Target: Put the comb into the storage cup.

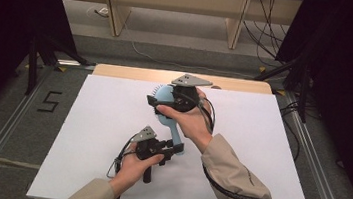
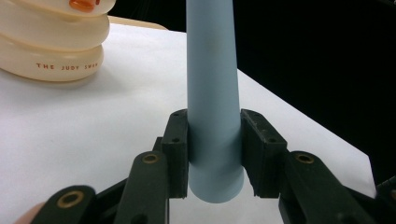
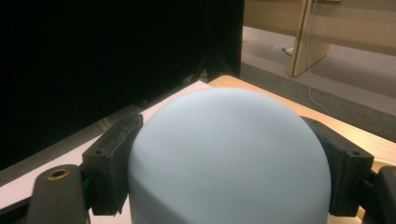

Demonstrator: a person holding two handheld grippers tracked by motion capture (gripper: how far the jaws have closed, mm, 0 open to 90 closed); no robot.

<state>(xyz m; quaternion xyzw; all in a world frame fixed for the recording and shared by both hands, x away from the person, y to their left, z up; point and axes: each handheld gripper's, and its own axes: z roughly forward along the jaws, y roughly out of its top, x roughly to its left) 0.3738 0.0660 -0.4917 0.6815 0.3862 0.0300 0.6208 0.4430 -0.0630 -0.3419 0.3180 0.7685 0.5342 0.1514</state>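
White sheet covers the desk (image 1: pixel 111 122), dark curtains on both sides, wooden shelving and loose cables on the floor beyond.

Pale-blue hairbrush (image 1: pixel 171 121) is held off the sheet between both tools. Left gripper (image 1: pixel 174 150): jaws clenched on the handle (image 2: pixel 212 116) close to its butt end, one pad on each side, and the handle runs straight away from the jaws. Right gripper (image 1: pixel 160 102): jaws grasping the rounded brush head (image 3: pixel 229 158) across its width, pads flush on both flanks, smooth back facing that gripper's camera. Bristles (image 1: pixel 155 93) stick out past the right jaws on the side away from the hand.

Likely reason for the two-point hold: handle end anchors the brush, head end controls its roll, so it can be turned or passed over without swinging.

Cream ringed item (image 2: pixel 51 42) printed "THE JUDY SWAN", orange bit on top, sits on the sheet beyond the left jaws and off to their left, well apart from the brush. Can't tell what it is from this crop.
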